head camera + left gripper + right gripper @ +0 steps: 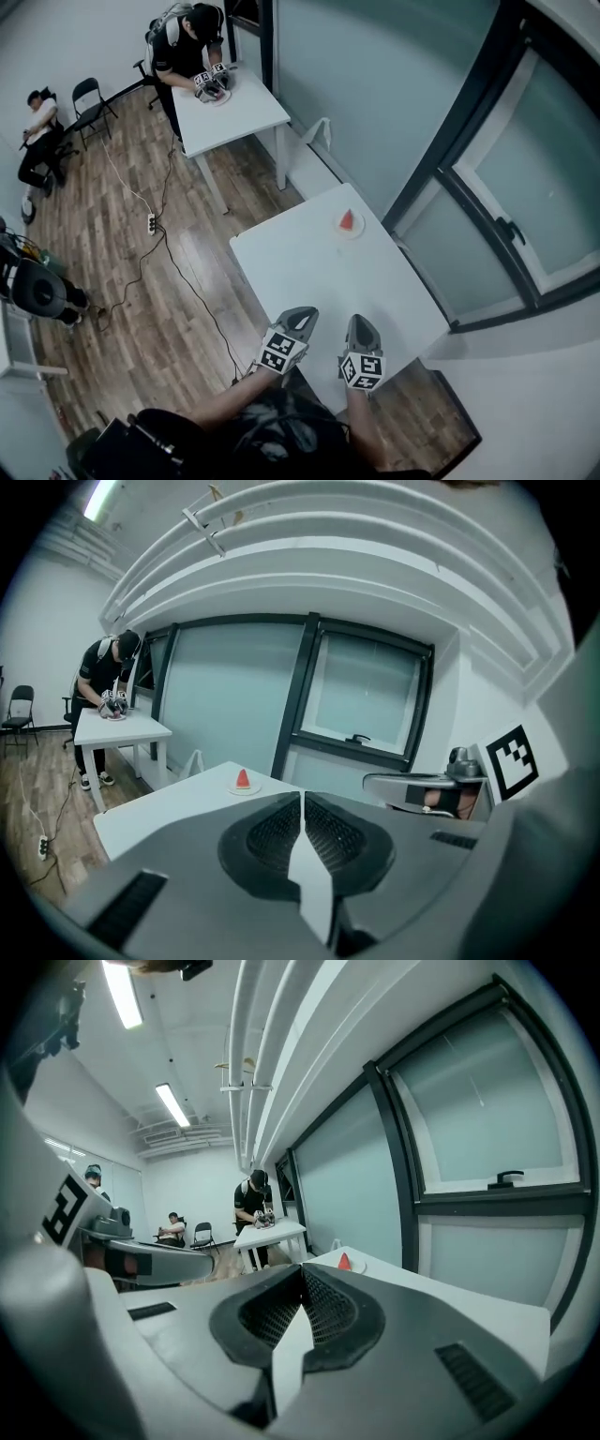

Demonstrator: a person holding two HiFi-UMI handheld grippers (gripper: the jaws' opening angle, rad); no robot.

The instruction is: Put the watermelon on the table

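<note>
A red watermelon slice (pixel 349 221) stands on a small white plate (pixel 339 229) near the far end of the white table (pixel 309 272). It also shows small and far off in the left gripper view as the slice (pixel 243 779) and in the right gripper view as the slice (pixel 345 1261). My left gripper (pixel 303 318) and right gripper (pixel 361 325) hover side by side over the table's near edge, well short of the slice. Both are shut with nothing between the jaws; the left gripper (pixel 302 797) and right gripper (pixel 301 1269) each show tips that meet.
A second white table (pixel 230 108) stands farther off, with a person (pixel 183 47) bent over it working with grippers. Another person (pixel 37 131) sits by folding chairs (pixel 89 103) at the far left. A power strip and cables (pixel 150 223) cross the wooden floor. Windows line the right wall.
</note>
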